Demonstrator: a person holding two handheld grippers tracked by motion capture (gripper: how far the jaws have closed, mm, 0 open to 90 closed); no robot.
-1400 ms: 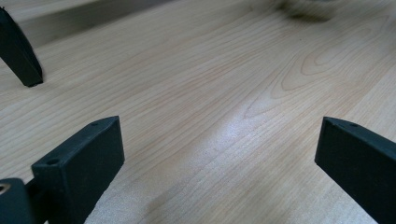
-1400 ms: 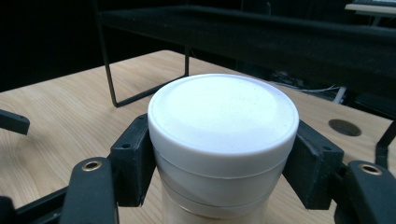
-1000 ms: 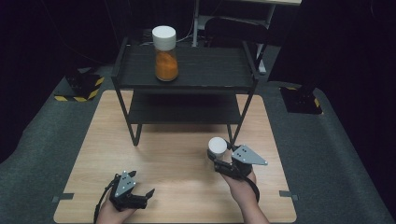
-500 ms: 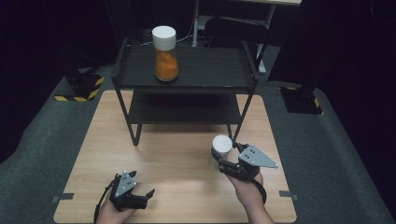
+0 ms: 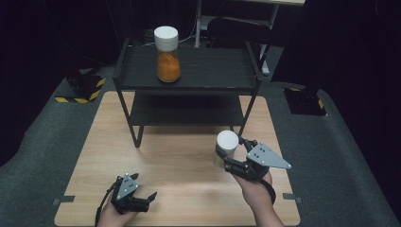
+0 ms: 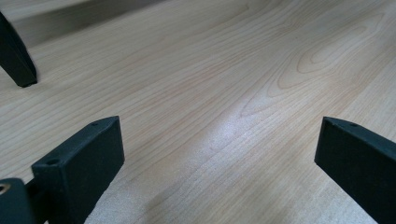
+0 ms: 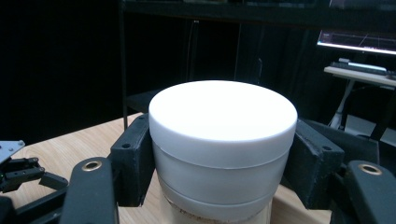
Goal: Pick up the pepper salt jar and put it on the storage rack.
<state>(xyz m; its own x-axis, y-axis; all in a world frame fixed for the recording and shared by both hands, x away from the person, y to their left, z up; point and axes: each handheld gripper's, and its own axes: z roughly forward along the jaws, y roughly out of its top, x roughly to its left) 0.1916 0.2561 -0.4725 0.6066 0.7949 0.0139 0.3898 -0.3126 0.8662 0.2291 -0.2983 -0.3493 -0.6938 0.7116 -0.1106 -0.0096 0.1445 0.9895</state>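
Observation:
My right gripper point(image 5: 227, 156) is shut on a white-lidded jar point(image 5: 227, 143) and holds it above the right part of the wooden table point(image 5: 179, 170). In the right gripper view the jar's white lid point(image 7: 223, 116) sits between the two black jaws, which press its sides; pale contents show below. A second jar with orange contents point(image 5: 167, 53) and a white lid stands on the top shelf of the black rack point(image 5: 189, 71). My left gripper point(image 5: 144, 198) rests low at the table's front left, jaws wide apart over bare wood point(image 6: 210, 107), with nothing between them.
The black rack has a lower shelf point(image 5: 184, 109) and legs point(image 5: 135, 135) standing on the table's far half. A rack leg point(image 6: 16, 60) shows in the left gripper view. Grey carpet point(image 5: 42, 142) surrounds the table; yellow-black striped blocks point(image 5: 80, 90) lie at the back left.
My right gripper has lifted the white-lidded jar upward and slightly to the right. The left gripper has stayed where it was.

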